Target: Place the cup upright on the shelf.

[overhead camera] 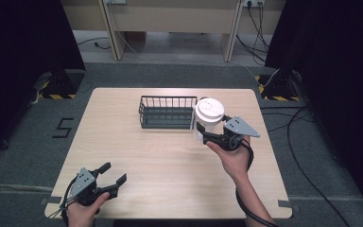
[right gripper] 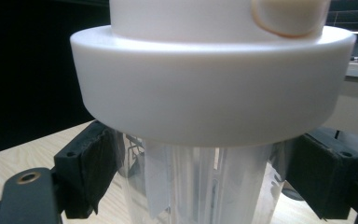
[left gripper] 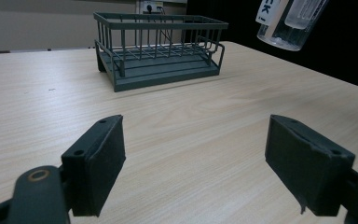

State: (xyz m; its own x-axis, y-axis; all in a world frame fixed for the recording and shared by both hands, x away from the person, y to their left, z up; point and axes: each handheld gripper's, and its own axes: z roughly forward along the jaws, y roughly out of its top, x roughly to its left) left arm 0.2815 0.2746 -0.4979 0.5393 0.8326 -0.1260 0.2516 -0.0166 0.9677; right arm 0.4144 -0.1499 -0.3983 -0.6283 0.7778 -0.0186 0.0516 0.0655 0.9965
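Observation:
A clear plastic jar [overhead camera: 209,112] with a wide white lid hangs tilted in the air just right of a dark wire basket [overhead camera: 166,98]. My right gripper [overhead camera: 203,135] is shut on its clear body below the lid. In the right gripper view the jar [right gripper: 209,84] sits between the two black pads [right gripper: 93,168], which press its sides. The left gripper view shows the jar's bottom [left gripper: 286,21] off the table at the upper right. My left gripper [overhead camera: 115,172] rests open near the table's front left corner, with nothing between its jaws [left gripper: 193,163].
The basket [left gripper: 158,46] stands empty on the wooden table [overhead camera: 170,161], toward the back middle. Bare tabletop stretches between it and the left gripper. Cables and stand bases lie on the floor around the table.

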